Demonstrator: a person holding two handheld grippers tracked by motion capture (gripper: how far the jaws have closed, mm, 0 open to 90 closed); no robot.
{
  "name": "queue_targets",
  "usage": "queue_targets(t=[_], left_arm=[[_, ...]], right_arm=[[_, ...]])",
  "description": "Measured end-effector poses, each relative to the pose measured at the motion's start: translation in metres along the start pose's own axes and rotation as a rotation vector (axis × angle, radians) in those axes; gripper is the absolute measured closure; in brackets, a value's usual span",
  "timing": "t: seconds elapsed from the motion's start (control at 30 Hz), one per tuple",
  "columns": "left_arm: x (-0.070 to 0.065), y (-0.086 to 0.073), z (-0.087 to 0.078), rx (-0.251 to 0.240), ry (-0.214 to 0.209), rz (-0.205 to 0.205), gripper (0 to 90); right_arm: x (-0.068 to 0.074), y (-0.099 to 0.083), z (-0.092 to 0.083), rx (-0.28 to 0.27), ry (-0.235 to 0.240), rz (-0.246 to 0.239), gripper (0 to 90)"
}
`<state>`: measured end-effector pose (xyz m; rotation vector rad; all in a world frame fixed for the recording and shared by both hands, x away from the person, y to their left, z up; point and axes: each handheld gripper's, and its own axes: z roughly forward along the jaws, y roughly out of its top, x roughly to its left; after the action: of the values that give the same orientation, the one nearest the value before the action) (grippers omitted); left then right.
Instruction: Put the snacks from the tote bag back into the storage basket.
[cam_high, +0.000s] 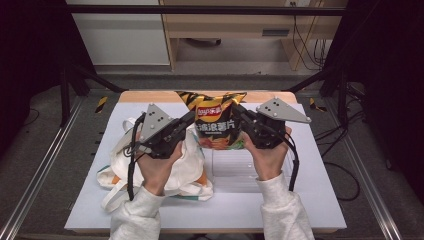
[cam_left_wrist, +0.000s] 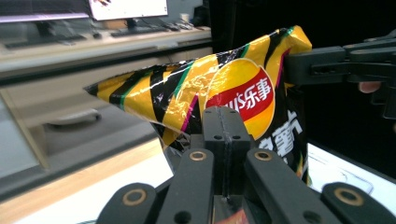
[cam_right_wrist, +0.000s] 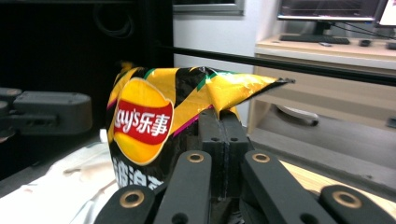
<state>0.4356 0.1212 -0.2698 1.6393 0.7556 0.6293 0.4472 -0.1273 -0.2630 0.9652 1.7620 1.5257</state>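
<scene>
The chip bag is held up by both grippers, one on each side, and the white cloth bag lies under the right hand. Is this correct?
Not quite. The white cloth bag lies under the left hand, as the high view shows. The rest holds: the left gripper and right gripper both grip the chip bag, one on each side.

Both sleeves (cam_high: 131, 215) are white. Each black gripper, left gripper (cam_high: 190, 119) and right gripper (cam_high: 236, 111), carries a grey three-cornered plate dotted with screws; brass-ringed pivots mark the linkages; black cables trail toward six o'clock.

The black left gripper (cam_high: 189, 119) is held pointing toward two o'clock, the black right gripper (cam_high: 237, 111) toward ten o'clock; both pairs of fingers (cam_left_wrist: 224, 135) are pressed together.
</scene>
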Motion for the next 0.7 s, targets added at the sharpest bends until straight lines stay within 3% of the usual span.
queue_targets(t=[0.37, 0.7], left_arm=[[0.000, -0.012, 0.014, 0.039, 0.020, 0.025, 90.0], [0.033, -0.037, -0.008, 0.072, 0.071, 0.012, 90.0]], right_arm=[[-0.028, -0.016, -0.005, 0.011, -0.021, 0.030, 90.0], [-0.042, -0.031, -0.004, 0.027, -0.037, 0.046, 90.0]])
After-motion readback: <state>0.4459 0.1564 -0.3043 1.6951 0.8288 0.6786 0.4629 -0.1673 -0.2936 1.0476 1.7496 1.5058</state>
